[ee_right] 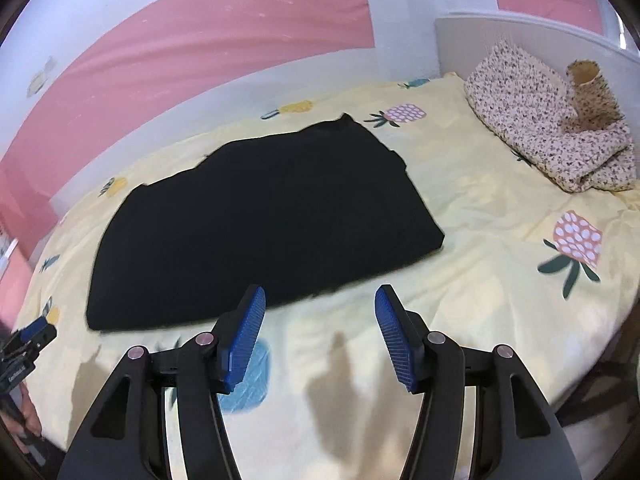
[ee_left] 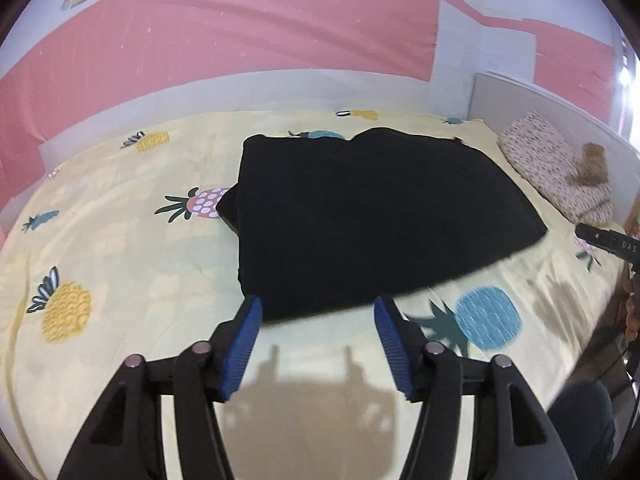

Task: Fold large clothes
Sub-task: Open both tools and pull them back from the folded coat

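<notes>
- Plainly seen in the left wrist view: black garment lying folded into a broad flat slab across the middle of the frame, on the yellow pineapple-print bedsheet.
- Showed a small flap of cloth poking out at the slab's left edge, just above a pink pineapple print.
- Left gripper held low in the frame, jaws spread wide, nothing between them; blue pads apart from the cloth, tips just at the garment's near hem in the picture, contact impossible to tell.
- Cast a shadow of the tool on the sheet, bottom centre.
- Speckled floral bedding bunched at the right of the frame, against the white headboard.
- Pink and white wall across the top.
- Caught a dark tool tip at the right edge, partly cut off.
- Shown in the right wrist view: same black garment left of centre, running from lower left to upper middle, flat on the bedsheet.
- Right gripper also low in the frame, jaws wide and empty, tips near the garment's near edge, left tip overlapping it in the picture.
- Floral bedding heaped in the upper right, with a tan speckled roll upright on it, beside the headboard.
- Glimpsed the left gripper at the far left edge, small and blurred.
</notes>
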### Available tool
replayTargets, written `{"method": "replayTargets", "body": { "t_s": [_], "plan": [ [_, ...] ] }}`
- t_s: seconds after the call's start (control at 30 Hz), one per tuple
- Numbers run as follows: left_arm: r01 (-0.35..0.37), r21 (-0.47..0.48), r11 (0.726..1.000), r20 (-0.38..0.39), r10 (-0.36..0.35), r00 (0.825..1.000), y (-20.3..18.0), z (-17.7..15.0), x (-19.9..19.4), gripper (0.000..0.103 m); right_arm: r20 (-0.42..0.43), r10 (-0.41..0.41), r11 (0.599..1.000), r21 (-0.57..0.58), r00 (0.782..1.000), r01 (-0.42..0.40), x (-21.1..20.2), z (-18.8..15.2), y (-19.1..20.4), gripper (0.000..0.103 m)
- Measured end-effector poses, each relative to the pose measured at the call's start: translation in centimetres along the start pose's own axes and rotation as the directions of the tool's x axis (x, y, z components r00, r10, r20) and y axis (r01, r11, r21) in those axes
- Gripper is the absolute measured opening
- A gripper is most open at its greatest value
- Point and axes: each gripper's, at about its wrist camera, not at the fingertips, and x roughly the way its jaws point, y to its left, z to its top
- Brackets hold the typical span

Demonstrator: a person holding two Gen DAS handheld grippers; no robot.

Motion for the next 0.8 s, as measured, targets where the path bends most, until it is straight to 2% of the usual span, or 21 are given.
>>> {"method": "replayTargets", "body": {
  "t_s": [0.13, 0.3, 0.47, 0.6, 0.8],
  "plan": [
    [-0.002, 0.005, 1.000, 0.008, 0.002, 1.000, -1.2, -1.5, -2.6, 0.062, 0.017, -0.024, 0.999, -0.041, 1.000, 0.024, -2.5, -2.2, 2.1, 0.058],
    [0.019, -0.018, 1.000, -0.011, -0.019, 1.000, -2.3, -3.2, -4.6, 0.062, 0.018, -0.025, 0.999, -0.038, 1.000, 0.026, -4.5, -4.9, 3.6, 0.058],
    [0.013, -0.022, 1.000, -0.039, -0.014, 0.999, -3.4, -4.9, -5.5, 0.062, 0.011, -0.036, 0.997, -0.069, 0.999, 0.037, -5.6, -6.7, 5.1, 0.058],
    [0.042, -0.050, 0.998, -0.070, -0.046, 0.996, -3.8, -5.8, -5.6, 0.062, 0.026, -0.052, 0.992, -0.118, 0.998, 0.054, -6.5, -7.4, 6.0, 0.058],
    [0.024, -0.042, 0.999, -0.088, -0.028, 0.996, -4.6, -6.1, -5.4, 0.062, 0.025, -0.051, 0.989, -0.138, 0.998, 0.054, -6.6, -7.8, 6.4, 0.058]
  ]
}}
